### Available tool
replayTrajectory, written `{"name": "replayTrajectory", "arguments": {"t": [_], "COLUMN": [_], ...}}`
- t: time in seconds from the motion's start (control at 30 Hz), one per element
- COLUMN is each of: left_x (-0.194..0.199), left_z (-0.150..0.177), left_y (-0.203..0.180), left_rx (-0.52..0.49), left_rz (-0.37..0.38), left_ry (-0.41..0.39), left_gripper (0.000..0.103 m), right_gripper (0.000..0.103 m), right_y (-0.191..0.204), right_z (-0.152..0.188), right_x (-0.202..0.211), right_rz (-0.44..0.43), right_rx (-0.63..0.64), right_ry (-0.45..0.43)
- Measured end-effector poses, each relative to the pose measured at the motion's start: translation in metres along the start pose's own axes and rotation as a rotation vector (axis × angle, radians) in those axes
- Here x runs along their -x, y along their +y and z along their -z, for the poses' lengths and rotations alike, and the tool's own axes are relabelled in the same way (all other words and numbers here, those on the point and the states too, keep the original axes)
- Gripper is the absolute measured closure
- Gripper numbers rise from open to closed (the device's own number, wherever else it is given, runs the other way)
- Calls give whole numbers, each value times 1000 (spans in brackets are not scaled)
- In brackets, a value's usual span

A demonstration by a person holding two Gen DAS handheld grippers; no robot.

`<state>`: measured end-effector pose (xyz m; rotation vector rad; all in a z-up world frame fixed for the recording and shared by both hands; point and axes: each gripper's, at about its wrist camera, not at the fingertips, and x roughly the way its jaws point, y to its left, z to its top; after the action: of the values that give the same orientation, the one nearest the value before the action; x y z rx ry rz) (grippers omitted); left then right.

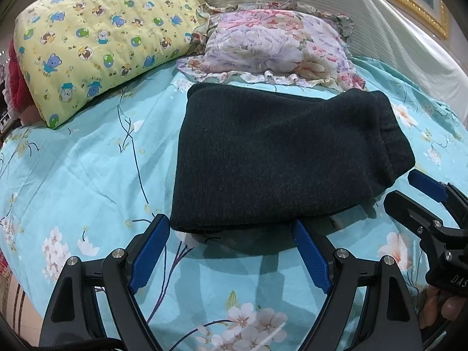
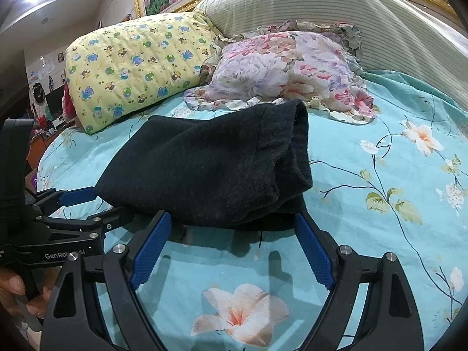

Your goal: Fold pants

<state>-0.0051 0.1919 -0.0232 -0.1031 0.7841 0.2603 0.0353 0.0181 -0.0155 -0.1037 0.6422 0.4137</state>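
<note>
Both grippers, left (image 1: pixel 232 251) and right (image 2: pixel 232 248), stand wide open and empty beside the pants' (image 1: pixel 280 158) near edge on the bed (image 1: pixel 87 161). I judge the knit soft, light, floppy; best pinched at layered corners.

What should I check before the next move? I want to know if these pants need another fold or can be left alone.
1. Left hand-held gripper open and holding nothing: ok.
2. Right hand-held gripper open and holding nothing: ok.
3. Dark pants lie in a compact folded stack on the floral bedsheet: ok.
4. Edges aligned on the stack's right side: not ok, the layers look bunched and uneven there.
5. Stack clear of the floral pillow: cannot tell, the far edge sits very near its ruffle.
6. Both grippers at the near edge, apart from each other: ok.
</note>
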Motion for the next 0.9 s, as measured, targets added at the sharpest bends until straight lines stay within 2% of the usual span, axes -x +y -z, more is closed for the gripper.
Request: {"name": "replayTrajectory", "arguments": {"t": [0.9], "left_x": [6], "left_z": [-14], "left_y": [1], "left_rx": [17], "left_rz": [3], "left_ry": [-27], "left_gripper": [17], "right_gripper": [15], "right_y": [-1], "right_z": [-12], "right_x": [7], "right_rz": [3], "right_rx": [-24], "right_ry": [-35]}}
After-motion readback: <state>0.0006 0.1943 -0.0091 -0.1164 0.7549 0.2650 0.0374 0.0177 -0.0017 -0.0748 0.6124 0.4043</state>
